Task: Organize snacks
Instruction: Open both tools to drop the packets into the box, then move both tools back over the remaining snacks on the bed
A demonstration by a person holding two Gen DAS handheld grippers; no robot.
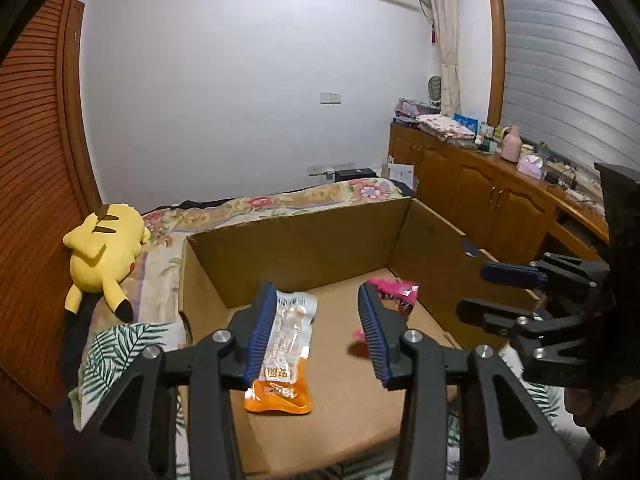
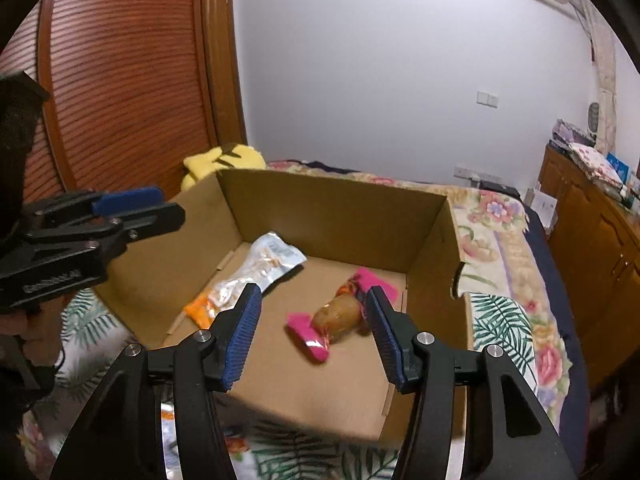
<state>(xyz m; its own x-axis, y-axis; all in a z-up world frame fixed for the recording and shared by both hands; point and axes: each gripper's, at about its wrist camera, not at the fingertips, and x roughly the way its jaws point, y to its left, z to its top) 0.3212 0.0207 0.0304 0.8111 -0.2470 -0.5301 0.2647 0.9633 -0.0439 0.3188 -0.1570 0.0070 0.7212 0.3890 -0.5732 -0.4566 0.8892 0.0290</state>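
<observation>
We are looking down into an open cardboard box [image 1: 304, 248] sitting on a bed with a floral quilt [image 2: 504, 216], a leaf-print cloth under its near edge. A yellow plush toy [image 1: 102, 256] is lying just beside the box's left wall, and a wooden cabinet [image 1: 480, 188] crowded with small items is standing well apart on the right. Inside, two snacks are lying flat on the smooth brown floor: a long crinkly clear-and-orange packet [image 1: 286, 344] toward the left, and a glossy pink twist-ended wrapper [image 2: 340, 316] with a brownish, rounded middle toward the right. Our left gripper [image 1: 316, 336] is hovering over the orange packet, ribbed blue pads parted and gripping nothing. Our right gripper [image 2: 312, 332] is framing the pink wrapper, also partly open and empty.
</observation>
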